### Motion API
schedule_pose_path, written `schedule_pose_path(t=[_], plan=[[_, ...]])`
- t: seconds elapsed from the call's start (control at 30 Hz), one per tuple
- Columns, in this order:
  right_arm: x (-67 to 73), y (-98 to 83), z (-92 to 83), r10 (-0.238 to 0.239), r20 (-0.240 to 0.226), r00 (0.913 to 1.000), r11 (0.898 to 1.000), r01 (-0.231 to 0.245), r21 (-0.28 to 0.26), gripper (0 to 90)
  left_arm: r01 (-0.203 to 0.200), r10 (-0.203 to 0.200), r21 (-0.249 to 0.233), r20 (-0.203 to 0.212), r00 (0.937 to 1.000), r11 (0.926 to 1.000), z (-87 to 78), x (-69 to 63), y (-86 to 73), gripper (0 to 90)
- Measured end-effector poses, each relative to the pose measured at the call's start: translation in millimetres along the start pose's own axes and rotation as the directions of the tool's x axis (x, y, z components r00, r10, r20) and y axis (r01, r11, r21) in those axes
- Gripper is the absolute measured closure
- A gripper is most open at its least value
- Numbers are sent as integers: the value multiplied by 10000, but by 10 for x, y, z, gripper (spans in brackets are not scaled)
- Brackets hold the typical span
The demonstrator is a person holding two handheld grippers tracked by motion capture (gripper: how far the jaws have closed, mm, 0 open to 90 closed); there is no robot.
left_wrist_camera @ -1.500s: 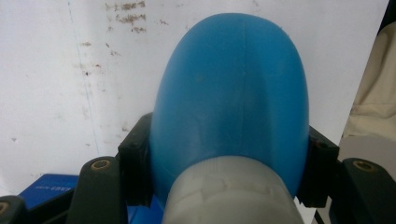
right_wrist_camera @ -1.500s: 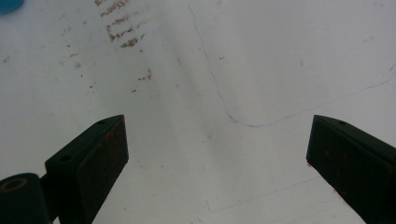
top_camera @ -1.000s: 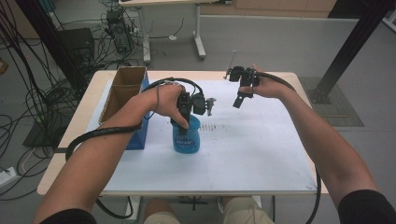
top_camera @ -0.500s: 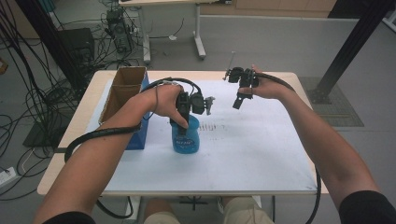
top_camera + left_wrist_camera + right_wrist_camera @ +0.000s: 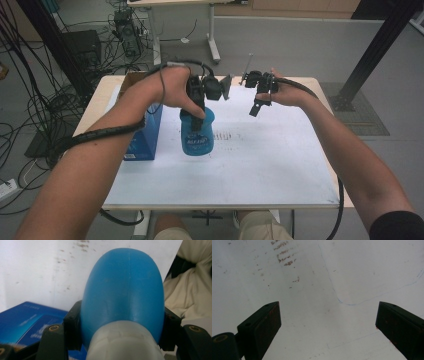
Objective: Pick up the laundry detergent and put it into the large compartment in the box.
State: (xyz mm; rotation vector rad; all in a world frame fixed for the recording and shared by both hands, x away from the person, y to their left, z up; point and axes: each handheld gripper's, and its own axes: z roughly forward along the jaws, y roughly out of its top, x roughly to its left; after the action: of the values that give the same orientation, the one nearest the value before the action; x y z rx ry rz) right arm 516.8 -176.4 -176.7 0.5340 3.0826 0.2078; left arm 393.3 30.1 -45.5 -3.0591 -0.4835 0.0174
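The bottle [image 5: 197, 134] has been gripped and is held clear of the table [image 5: 280, 165]; where it is to be set down cannot be told, so carrying and placing are judged to remain. The left gripper [image 5: 122, 322] is closed on the bottle's body, one pad pressed to each side, with the blue box [image 5: 144, 135] beside it. The right gripper [image 5: 328, 322] is held wide open over bare table, nothing between its fingers [image 5: 265, 322].
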Motion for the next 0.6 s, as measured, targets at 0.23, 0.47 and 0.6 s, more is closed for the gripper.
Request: schedule_pose_path(t=[0.23,0.47,0.6], plan=[[70,-33,-75,-10,216,9998,9999,13,-152,73,2474,-2482,-413,-160,9686,9680,-843,61,-126,374],[79,-48,-162,430,220,9988,9989,-425,-221,77,4904,-4966,-1006,-484,8666,8657,-1549,171,-401,374],[88,-30,-213,665,258,9975,9977,-661,-171,77,6252,-6340,-1283,-422,7722,7699,-1798,305,-637,374]])
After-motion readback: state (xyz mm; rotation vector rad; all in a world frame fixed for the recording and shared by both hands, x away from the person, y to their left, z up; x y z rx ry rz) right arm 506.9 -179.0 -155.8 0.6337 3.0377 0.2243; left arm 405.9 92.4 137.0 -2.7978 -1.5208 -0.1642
